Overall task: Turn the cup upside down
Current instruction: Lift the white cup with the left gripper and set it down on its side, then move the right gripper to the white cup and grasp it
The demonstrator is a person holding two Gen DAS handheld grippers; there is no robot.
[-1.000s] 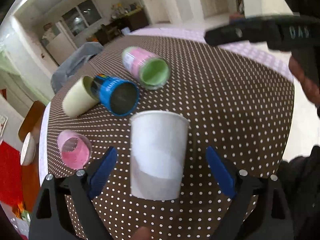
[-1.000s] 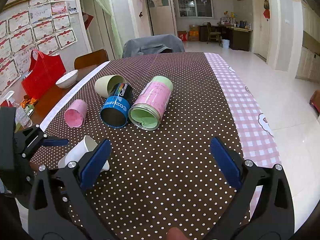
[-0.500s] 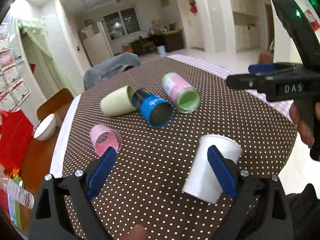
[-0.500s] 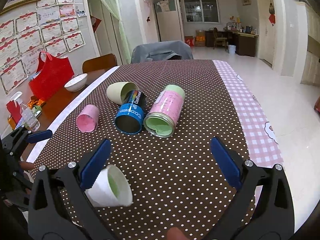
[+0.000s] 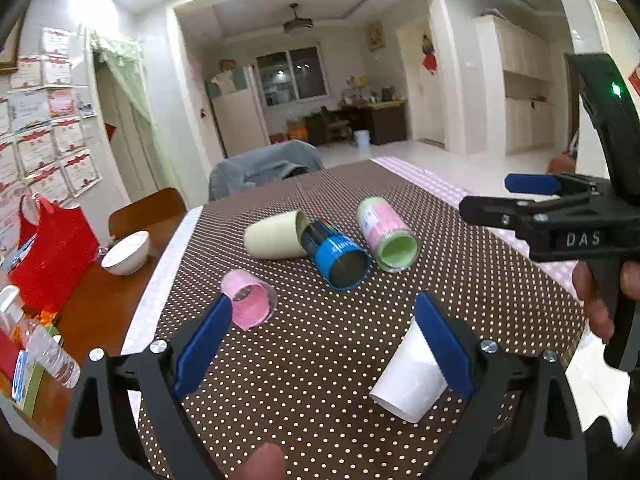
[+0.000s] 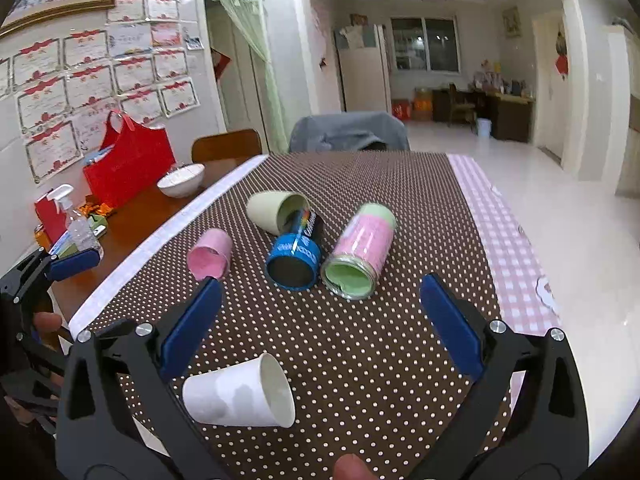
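Right wrist view: white cup [image 6: 240, 394] lies sideways beside spread right tool's [image 6: 318, 322] left finger.

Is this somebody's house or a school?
Most likely a home's dining room: a table with a dotted cloth, a fridge at the back, a ceiling fan overhead, and framed certificates on the wall.

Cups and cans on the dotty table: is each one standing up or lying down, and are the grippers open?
white paper cup: on its side
pink cup: on its side
cream cup: on its side
blue can: on its side
pink-green can: on its side
left gripper: open
right gripper: open
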